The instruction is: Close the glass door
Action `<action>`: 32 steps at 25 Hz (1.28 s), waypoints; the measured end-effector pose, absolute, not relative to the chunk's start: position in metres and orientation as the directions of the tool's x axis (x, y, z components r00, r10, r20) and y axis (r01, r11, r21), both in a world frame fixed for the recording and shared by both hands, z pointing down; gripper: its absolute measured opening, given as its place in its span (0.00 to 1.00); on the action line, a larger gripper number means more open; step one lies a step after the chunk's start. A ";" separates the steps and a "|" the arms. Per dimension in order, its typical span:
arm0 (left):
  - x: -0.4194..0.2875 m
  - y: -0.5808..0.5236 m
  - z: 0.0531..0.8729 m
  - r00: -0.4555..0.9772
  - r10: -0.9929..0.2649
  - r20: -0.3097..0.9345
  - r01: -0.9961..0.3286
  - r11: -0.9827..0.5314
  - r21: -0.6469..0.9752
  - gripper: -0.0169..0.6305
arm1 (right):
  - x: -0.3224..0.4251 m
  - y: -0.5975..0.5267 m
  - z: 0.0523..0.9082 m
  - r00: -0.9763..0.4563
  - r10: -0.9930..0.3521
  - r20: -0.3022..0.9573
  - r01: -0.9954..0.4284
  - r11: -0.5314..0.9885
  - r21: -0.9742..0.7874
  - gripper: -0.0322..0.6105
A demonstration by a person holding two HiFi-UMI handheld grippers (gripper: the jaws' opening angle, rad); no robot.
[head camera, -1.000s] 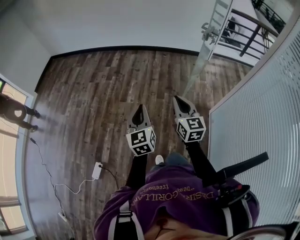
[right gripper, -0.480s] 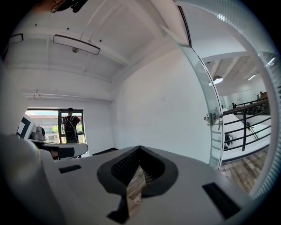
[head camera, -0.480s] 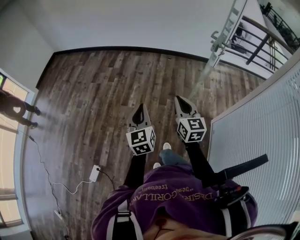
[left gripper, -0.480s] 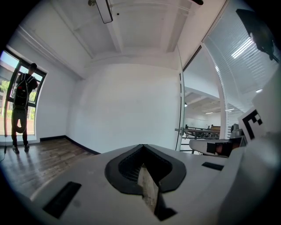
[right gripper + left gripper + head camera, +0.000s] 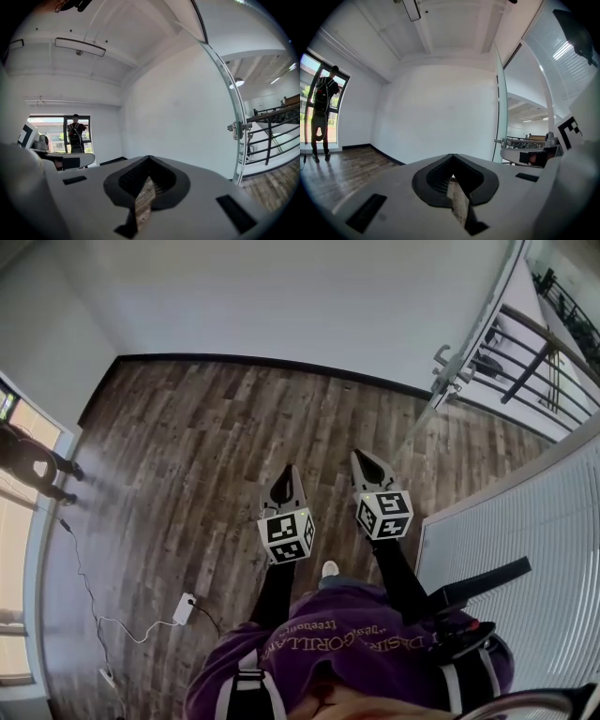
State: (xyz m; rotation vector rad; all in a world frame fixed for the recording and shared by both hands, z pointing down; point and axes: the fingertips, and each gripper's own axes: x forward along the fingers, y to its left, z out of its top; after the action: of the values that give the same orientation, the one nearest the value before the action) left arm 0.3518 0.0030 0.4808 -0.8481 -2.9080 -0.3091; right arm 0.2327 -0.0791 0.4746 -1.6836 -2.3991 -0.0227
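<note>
Approach step, I'd judge: left gripper [image 5: 288, 469] & right gripper [image 5: 358, 455] both clenched empty, glass door [image 5: 501, 103] open far right, well apart; next calls for reaching its handle [image 5: 237, 127], prob. w/ right.

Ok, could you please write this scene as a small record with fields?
Place: room with wood floor
Glass door: standing open, ahead at the right, no gripper touches it
Left hand-held gripper: shut, empty
Right hand-held gripper: shut, empty
Also present: person at the window; power strip on the floor
</note>
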 end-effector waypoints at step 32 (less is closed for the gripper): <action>0.260 0.221 0.455 -0.893 0.445 0.070 0.450 0.876 0.171 0.03 | 0.143 0.122 0.447 -0.439 0.891 0.118 0.891 0.448 -0.068 0.04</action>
State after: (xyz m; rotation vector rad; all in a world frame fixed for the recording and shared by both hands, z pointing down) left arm 0.2603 0.2212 0.4546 -0.7194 -3.0156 -0.2853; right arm 0.1428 0.1219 0.4469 -1.5816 -2.5546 -0.0061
